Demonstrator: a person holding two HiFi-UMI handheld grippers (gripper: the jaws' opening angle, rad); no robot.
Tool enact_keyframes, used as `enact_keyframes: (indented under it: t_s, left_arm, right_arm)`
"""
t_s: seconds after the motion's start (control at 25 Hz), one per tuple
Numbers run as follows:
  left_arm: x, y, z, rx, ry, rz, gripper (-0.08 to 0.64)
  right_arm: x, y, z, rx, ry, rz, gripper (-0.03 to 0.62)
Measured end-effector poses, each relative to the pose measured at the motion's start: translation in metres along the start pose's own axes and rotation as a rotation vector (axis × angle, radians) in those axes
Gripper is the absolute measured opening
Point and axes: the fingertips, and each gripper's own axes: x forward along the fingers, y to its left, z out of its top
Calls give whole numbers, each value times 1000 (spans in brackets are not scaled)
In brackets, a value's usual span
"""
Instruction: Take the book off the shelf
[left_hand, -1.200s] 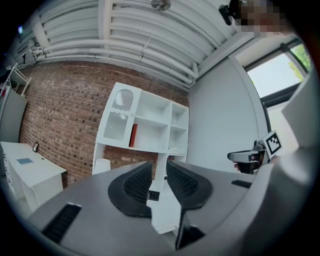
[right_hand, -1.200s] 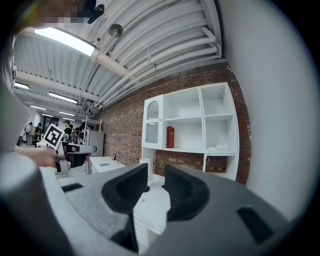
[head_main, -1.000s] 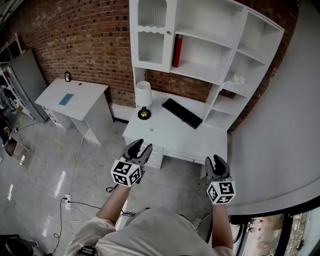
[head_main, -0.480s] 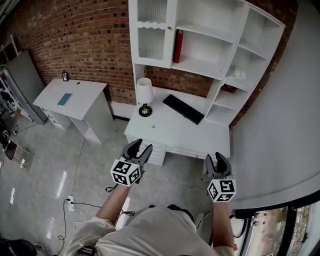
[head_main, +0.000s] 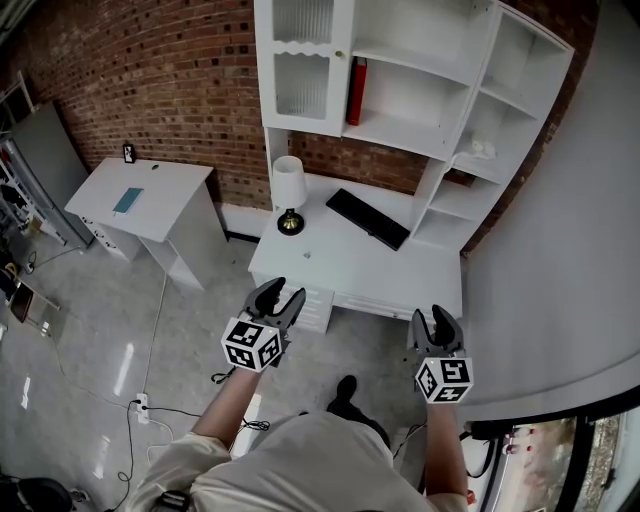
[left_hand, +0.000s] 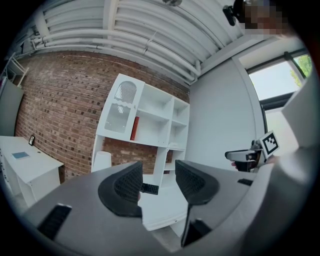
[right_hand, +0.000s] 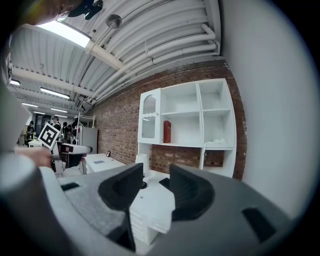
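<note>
Book (head_main: 355, 92), red, stands upright on a middle board of the white shelf (head_main: 405, 140). It is at the board's left end, just beside the glass-door cupboard (head_main: 301, 60). Below it on the tabletop (head_main: 350, 275) a lamp (head_main: 289, 190) stands at the left and a black keyboard (head_main: 367, 218) lies slantwise near the middle. A small white thing (head_main: 480, 150) lies in the shelf's right bay. Nothing stands in front of the book.

The left tongs (head_main: 278, 292) are spread with nothing between them. The right tongs (head_main: 435, 318) are opening, also with nothing between them. Both hang over the floor before the tabletop's near edge, well apart from the book.

A grey wall (head_main: 560, 260) runs close on the right. A side table (head_main: 140, 195) stands well to the left, with open floor between.
</note>
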Motion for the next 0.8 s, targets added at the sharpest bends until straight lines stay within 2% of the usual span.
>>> enact_keyframes:
  t_s: [0.32, 0.8]
  left_arm:
    - [56, 12, -5, -11, 5, 24, 198]
    - [166, 21, 7, 6, 9, 54, 202]
  right_arm:
    - [52, -33, -9, 6, 33, 52, 150]
    - [153, -108, 1, 14, 34, 129, 149]
